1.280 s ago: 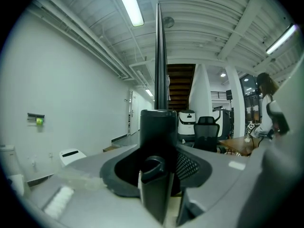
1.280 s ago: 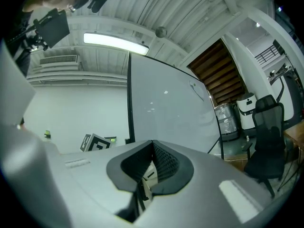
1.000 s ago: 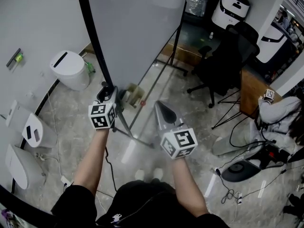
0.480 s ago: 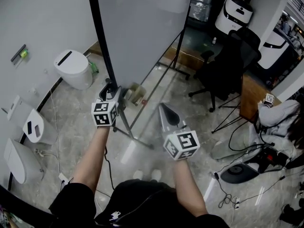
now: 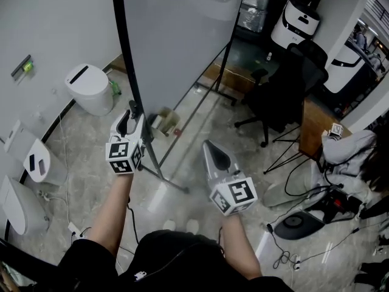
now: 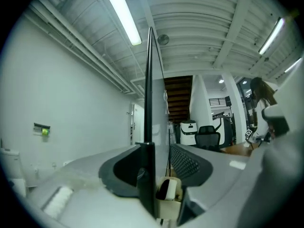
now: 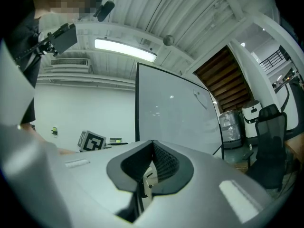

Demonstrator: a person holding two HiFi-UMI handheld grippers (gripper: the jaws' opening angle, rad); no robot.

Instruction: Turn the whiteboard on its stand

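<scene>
Straddling the black frame edge, the left gripper has just been closing, its jaws not yet pinching. The right gripper hangs clenched, empty. The whiteboard stands upright ahead, seemingly mid-turn. Next: clamp, then swing.

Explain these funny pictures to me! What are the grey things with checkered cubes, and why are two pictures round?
They are tools, like tongs with two jaws; a person holds one in each hand, and the cubes are part of them. The big picture comes from a camera on the person's head, looking down. The round pictures come from cameras riding on each tool. The left hand-held gripper has the black edge of the whiteboard between its jaws; they have just been closing, but do not squeeze it. The right hand-held gripper is shut and empty. On the floor stand a white container and a black chair.
</scene>
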